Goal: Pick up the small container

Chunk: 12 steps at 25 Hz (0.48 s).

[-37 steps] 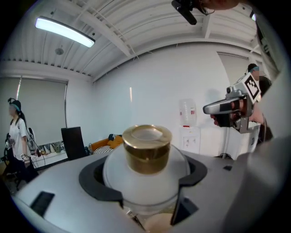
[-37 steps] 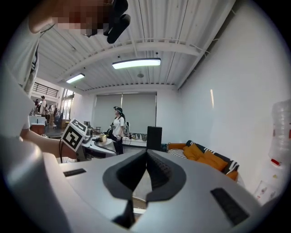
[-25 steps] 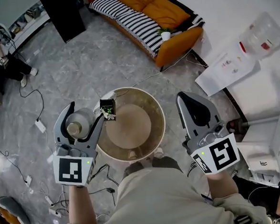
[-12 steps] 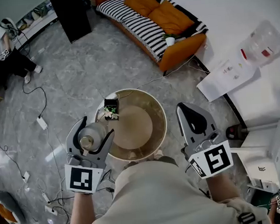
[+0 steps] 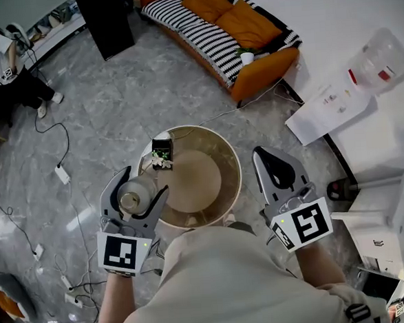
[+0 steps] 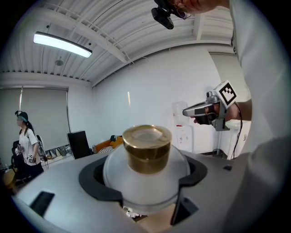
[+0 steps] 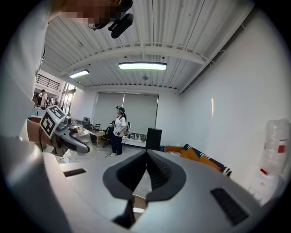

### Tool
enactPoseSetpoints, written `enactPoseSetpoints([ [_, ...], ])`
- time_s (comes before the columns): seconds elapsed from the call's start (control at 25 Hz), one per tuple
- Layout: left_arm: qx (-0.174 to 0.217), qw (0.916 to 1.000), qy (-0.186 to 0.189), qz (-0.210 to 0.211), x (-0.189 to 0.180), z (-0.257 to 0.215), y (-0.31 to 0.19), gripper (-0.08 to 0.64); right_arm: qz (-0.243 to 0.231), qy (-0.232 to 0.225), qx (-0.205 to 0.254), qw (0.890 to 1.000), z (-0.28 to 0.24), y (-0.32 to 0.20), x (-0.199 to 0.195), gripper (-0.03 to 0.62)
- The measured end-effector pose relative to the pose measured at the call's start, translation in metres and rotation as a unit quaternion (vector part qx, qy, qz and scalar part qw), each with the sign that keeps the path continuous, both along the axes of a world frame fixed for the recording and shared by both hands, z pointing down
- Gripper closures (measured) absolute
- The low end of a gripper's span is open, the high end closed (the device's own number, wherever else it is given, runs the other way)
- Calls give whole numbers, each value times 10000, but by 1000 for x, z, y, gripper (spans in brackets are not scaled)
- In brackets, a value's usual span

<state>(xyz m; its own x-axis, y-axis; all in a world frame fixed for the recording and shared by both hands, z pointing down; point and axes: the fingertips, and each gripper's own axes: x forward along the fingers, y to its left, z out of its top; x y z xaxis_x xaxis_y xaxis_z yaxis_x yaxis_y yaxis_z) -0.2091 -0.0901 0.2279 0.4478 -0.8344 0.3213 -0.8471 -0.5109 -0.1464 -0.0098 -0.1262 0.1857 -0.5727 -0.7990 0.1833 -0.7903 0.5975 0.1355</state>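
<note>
Left claw (image 5: 145, 181) has drawn back, clamping the small container (image 5: 137, 194)

The small container (image 6: 145, 184) looks frosted and matt, its cap (image 6: 147, 150) glossy gold metal. The round table (image 5: 203, 185) at centre looks like smooth wood; the floor (image 5: 115, 108) at upper left, polished stone.

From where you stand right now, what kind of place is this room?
Probably an office or lab corner set up like a living room: an orange sofa with a striped blanket, a water dispenser, and loose cables across the marble-look floor.
</note>
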Motion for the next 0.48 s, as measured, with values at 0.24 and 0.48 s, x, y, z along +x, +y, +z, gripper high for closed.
enactPoseSetpoints([
  [0.24,20,10000,25,-13,1,-6,2,221,-63,13,69,10000,-4,4,2,597],
  [0.48,-1,10000,56,-75,2,-12,1,221,-114,202,141,9996,-4,5,6,597],
])
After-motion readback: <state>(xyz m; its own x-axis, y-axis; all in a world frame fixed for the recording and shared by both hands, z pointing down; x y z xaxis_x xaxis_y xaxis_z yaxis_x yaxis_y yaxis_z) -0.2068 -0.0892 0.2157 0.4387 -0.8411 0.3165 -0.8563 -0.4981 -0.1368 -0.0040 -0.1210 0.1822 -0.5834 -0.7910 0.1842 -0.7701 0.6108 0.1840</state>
